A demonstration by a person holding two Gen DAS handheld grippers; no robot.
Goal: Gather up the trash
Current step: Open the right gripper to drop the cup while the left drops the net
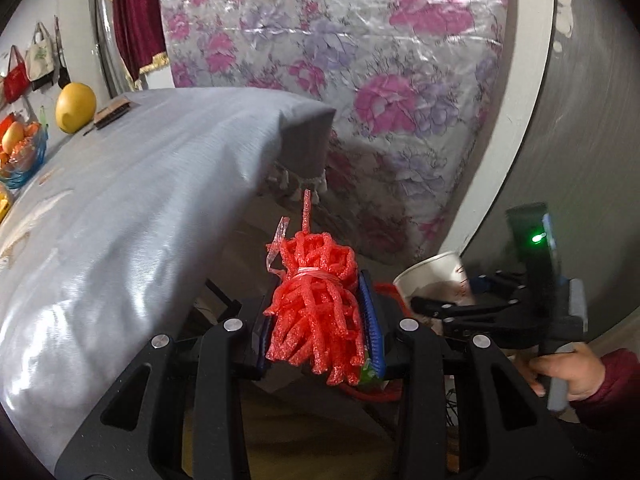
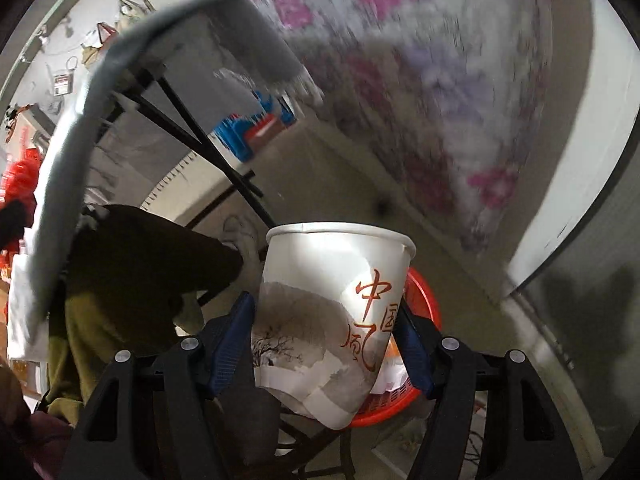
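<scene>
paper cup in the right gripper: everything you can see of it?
The paper cup is white, with a grey ink landscape, a bare tree and red-brown Chinese characters. Rolled rim, mouth facing away from the camera, body tilted, wall creased and dented. The right gripper clamps its sides with blue pads. Behind it sits a red basket.

I see a desk (image 1: 132, 184) under a grey cloth with a tasselled edge, standing on black crossed legs (image 2: 188, 136). Behind it a plastic-wrapped mattress (image 1: 340, 60) printed with pink and lilac flowers leans upright. A dark red curtain (image 1: 134, 12) hangs at the back, tote bags (image 1: 38, 56) hang on the pale wall, and blue crates (image 2: 256, 128) sit on the drab floor (image 2: 352, 184).
</scene>
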